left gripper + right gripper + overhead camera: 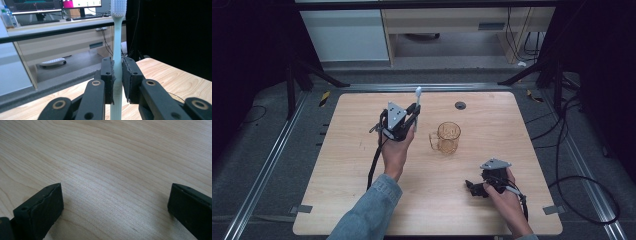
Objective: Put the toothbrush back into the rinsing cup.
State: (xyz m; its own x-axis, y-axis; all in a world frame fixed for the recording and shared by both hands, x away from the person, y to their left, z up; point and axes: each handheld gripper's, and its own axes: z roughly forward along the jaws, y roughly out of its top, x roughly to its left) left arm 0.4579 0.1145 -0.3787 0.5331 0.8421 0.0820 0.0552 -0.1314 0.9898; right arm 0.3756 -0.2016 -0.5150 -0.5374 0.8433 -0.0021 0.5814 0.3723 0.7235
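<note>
My left gripper (413, 114) is raised over the middle of the wooden table (352, 165), shut on a pale toothbrush (417, 102) that stands upright with its bristle head on top. In the left gripper view both pads clamp the toothbrush (117, 50) by its handle, and my left gripper (117, 75) points toward the room beyond the table. A clear amber mug (447, 137) with its handle to the left stands just right of that gripper. My right gripper (472, 187) rests low near the table's front right; its jaws (115, 207) stand wide open over bare wood.
A small dark round grommet (460, 105) sits in the tabletop behind the mug. Black cables (582, 165) trail on the floor to the right of the table. Beyond the far edge stand a desk (62, 42) and monitors.
</note>
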